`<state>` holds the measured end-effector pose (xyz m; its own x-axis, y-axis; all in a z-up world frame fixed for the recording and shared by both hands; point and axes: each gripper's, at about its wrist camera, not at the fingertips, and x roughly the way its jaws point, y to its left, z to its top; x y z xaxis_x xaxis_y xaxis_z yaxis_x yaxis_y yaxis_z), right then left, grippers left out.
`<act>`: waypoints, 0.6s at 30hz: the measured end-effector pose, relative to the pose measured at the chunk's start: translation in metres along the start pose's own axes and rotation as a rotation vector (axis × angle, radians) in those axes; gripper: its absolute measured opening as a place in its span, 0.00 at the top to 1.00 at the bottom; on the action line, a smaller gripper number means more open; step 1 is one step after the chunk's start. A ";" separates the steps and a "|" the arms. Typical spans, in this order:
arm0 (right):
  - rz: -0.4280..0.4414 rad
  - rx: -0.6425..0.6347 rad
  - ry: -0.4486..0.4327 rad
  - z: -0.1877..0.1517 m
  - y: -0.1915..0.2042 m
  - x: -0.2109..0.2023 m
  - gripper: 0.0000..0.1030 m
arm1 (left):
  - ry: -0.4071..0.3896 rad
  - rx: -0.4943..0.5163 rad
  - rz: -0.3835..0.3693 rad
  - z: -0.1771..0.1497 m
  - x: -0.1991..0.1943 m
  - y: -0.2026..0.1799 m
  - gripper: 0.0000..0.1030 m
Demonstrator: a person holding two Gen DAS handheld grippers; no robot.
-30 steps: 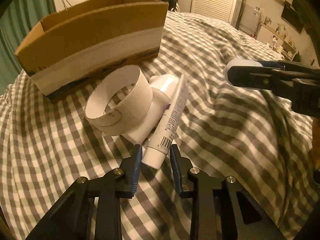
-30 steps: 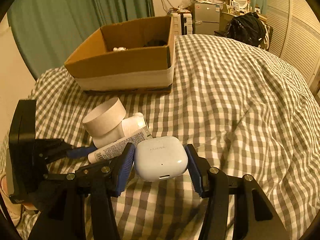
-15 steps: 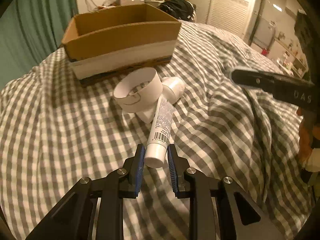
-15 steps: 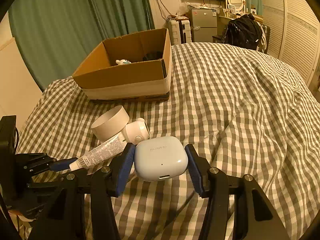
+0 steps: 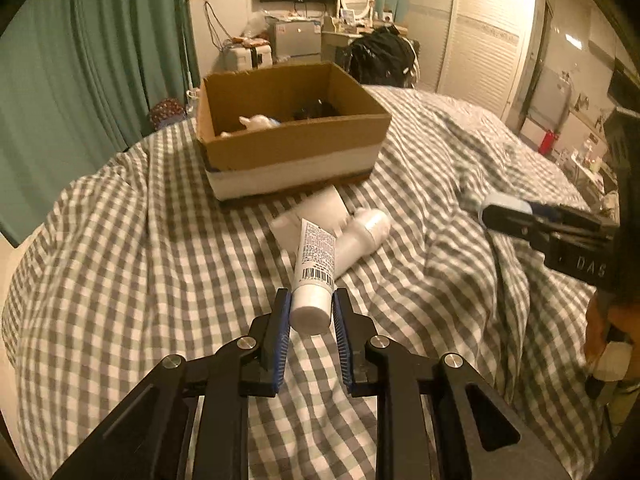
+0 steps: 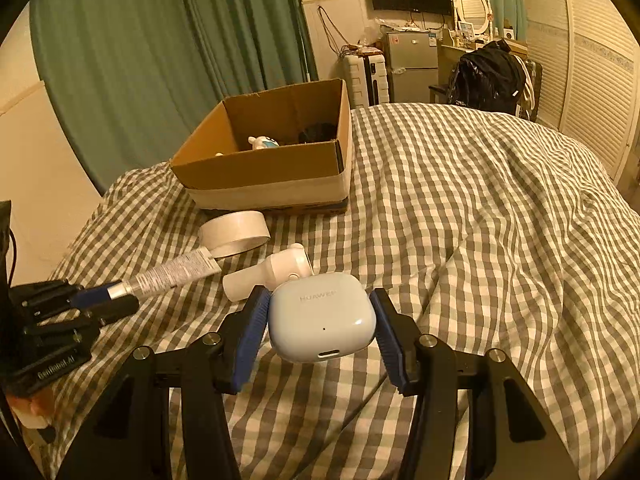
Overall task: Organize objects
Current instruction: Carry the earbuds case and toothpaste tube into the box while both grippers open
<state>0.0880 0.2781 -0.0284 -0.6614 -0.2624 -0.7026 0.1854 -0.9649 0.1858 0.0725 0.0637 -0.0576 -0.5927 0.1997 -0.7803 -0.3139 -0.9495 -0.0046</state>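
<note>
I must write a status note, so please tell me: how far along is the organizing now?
Partly done. The cardboard box already holds a small white toy and a dark item. In hand: the left gripper grips a tube, the right gripper an earbud case. Left on the bed: tape roll and white bottle.

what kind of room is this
Most likely a bedroom: a bed under a grey-and-white checked duvet, an oval vanity mirror on a dresser, and white louvered wardrobe doors beside green curtains.
</note>
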 end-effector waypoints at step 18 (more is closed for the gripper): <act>0.079 -0.134 -0.125 0.097 0.051 -0.016 0.50 | -0.179 -0.052 0.070 0.099 -0.048 0.041 0.80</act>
<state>0.0372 0.2319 0.0589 -0.7247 -0.3443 -0.5968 0.3301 -0.9338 0.1379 0.0148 0.0396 0.0422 -0.7359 0.1679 -0.6560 -0.2308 -0.9729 0.0098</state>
